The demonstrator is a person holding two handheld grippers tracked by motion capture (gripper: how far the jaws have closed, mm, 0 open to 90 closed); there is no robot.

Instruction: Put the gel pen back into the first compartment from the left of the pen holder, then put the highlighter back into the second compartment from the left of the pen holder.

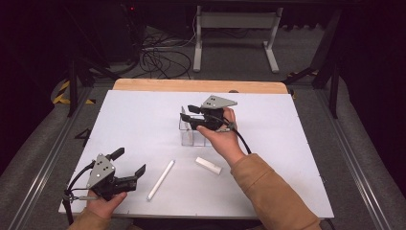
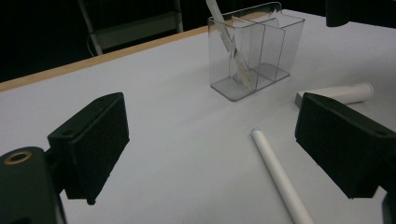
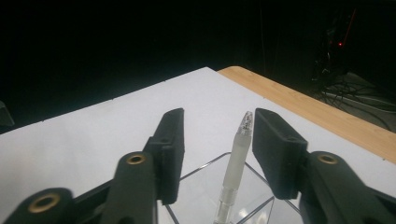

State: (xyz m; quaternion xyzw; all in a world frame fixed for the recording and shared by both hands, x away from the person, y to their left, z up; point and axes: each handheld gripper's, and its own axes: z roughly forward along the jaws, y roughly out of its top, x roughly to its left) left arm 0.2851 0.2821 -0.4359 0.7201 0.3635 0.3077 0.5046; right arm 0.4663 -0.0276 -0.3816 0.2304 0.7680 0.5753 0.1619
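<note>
The right tool (image 1: 190, 115) hangs over a clear plastic organizer (image 1: 191, 134) with several compartments, which stands near the middle of the white desk (image 1: 143, 120). In the right gripper view its two black jaws stand part open above the organizer's rim, and a translucent pen (image 3: 236, 170) stands between them, leaning inside the organizer with its tip up. The pads do not press on the pen: there is a clear gap on the side of the one jaw, and the pen's tip is just beside the other jaw; whether it touches there I cannot tell. The left gripper view shows the same pen (image 2: 231, 46) tilted inside the organizer (image 2: 257, 51), in the compartment at that picture's left.

The left tool (image 1: 129, 163) rests low at the near left corner of the desk, held in the person's left hand (image 1: 103, 203), its jaws wide open with nothing between them. A long white pen (image 1: 161, 179) lies flat on the desk just beyond it, between the left tool and the organizer. A shorter white tube (image 1: 208, 165) lies near the right forearm, well apart from the long pen and a little nearer the person than the organizer.
</note>
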